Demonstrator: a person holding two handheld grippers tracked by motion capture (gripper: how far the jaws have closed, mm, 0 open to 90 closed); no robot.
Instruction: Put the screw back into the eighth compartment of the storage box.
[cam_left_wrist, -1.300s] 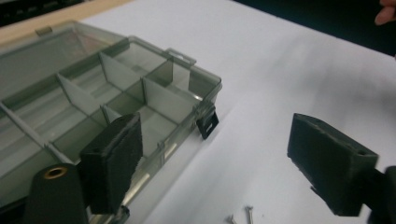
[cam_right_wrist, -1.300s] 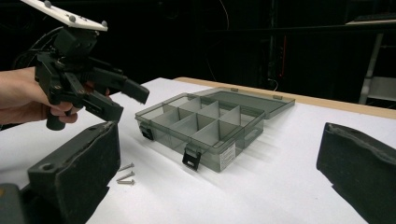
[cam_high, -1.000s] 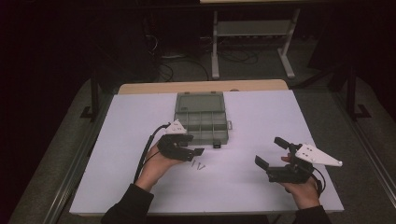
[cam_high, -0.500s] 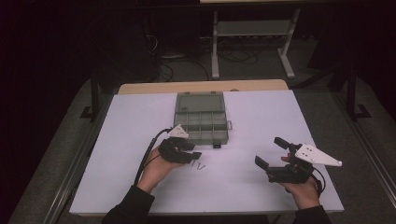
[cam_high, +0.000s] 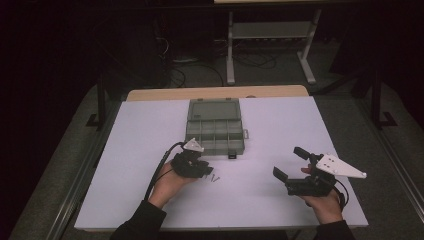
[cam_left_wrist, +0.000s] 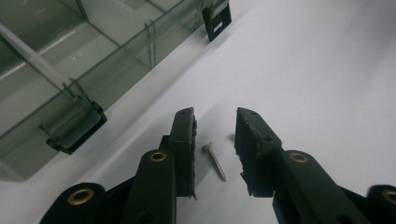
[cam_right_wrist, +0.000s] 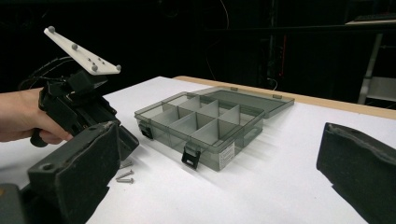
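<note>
The left claw (cam_left_wrist: 215, 140) has been closing around a small screw (cam_left_wrist: 215, 161) that lies flat between its jaws, but a gap shows on each side of the shank, so nothing is gripped yet. The right claw (cam_high: 295, 167) hovers well apart over the near right of the surface (cam_high: 300, 125), jaws spread wide and holding nothing.

From the largest thing down: the white surface carries a grey compartment box (cam_high: 215, 131) with its lid folded back and its black latches hanging at the near wall; just in front of it, beside the left claw, lie the screws (cam_right_wrist: 123, 175) — the one being framed and at least one more close by.

The risk, as I judge it, is in the pinch. The screw is thin and rests flat on the surface, so the pads could ride over it, or catch one end and flick it aside — perhaps under the box's latch. A neighbouring screw could also be nudged or taken up along with it.
</note>
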